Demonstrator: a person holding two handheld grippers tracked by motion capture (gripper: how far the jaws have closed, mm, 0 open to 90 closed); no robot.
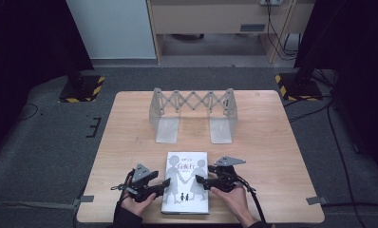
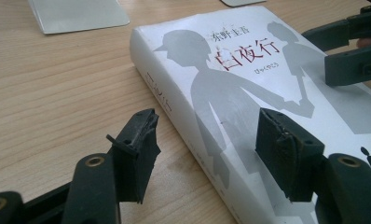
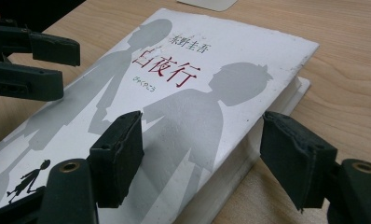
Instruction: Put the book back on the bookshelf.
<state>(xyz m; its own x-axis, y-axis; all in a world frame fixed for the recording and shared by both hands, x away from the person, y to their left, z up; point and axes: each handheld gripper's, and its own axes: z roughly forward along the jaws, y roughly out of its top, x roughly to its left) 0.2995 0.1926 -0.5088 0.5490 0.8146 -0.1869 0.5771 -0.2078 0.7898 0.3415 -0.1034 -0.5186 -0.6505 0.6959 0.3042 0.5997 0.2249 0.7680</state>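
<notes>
On the wooden bench (image 1: 130, 123), the book (image 1: 187, 183) lies flat at lower centre, left tongs (image 1: 164, 186) and right tongs (image 1: 200, 182) both open astride its long edges; next, close both to lift it toward the rack (image 1: 193, 114).

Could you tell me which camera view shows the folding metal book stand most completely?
The high view: the whole book stand, with its scissor lattice and both flat feet, stands behind the book. The left gripper view catches just parts of its feet at the top edge; the right gripper view, one corner.
</notes>
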